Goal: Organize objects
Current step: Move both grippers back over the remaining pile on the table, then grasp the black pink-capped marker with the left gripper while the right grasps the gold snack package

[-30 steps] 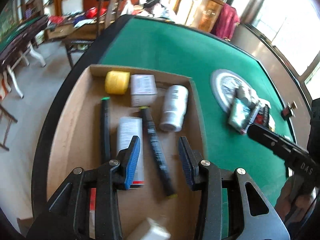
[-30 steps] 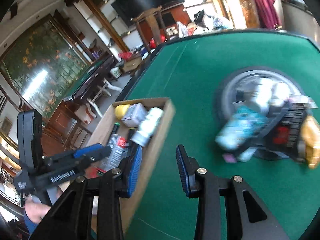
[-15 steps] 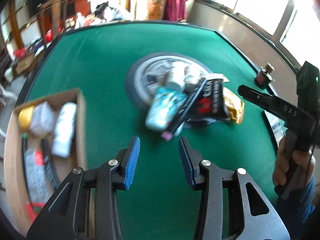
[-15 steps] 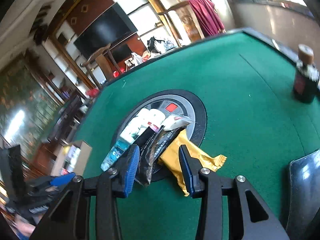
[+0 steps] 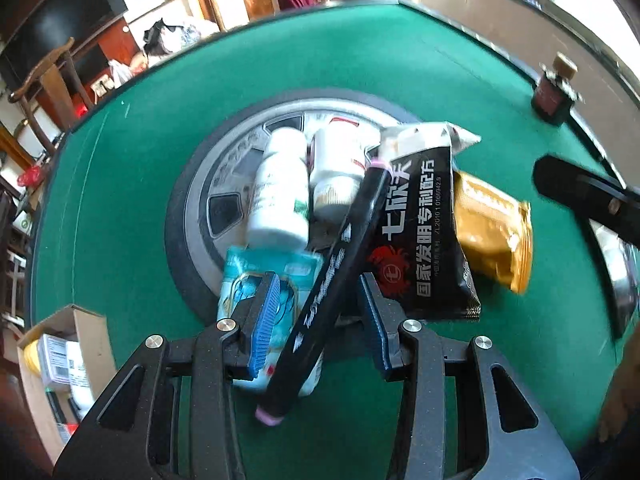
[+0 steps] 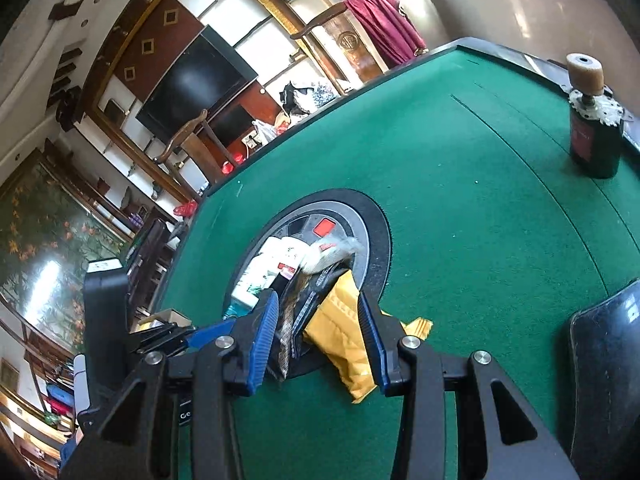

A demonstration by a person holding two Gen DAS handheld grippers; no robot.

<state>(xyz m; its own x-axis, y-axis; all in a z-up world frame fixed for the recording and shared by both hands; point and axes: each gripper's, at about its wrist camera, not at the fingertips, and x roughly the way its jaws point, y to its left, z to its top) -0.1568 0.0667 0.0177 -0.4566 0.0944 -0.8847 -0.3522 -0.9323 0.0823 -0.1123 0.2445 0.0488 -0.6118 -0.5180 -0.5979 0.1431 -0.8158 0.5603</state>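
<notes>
A pile lies on the grey round centre disc [image 5: 216, 184] of the green table. It holds a black marker with pink ends [image 5: 340, 272], two white bottles [image 5: 280, 192], a teal packet [image 5: 256, 280], a black snack bag [image 5: 424, 232] and a gold packet [image 5: 492, 224]. My left gripper [image 5: 320, 316] is open, its jaws on either side of the marker's lower half, above the teal packet. My right gripper [image 6: 320, 332] is open around the gold packet [image 6: 340, 328] and the black bag's edge [image 6: 296, 312].
A cardboard box [image 5: 88, 328] with several sorted items stands at the table's left edge. A dark red corked bottle [image 6: 592, 128] stands at the far right. A black object [image 6: 604, 376] sits at the near right. Chairs and shelves lie beyond the table.
My left gripper swung from over the box to the pile and now straddles the marker. My right gripper closed in on the gold packet. Both stayed open.
</notes>
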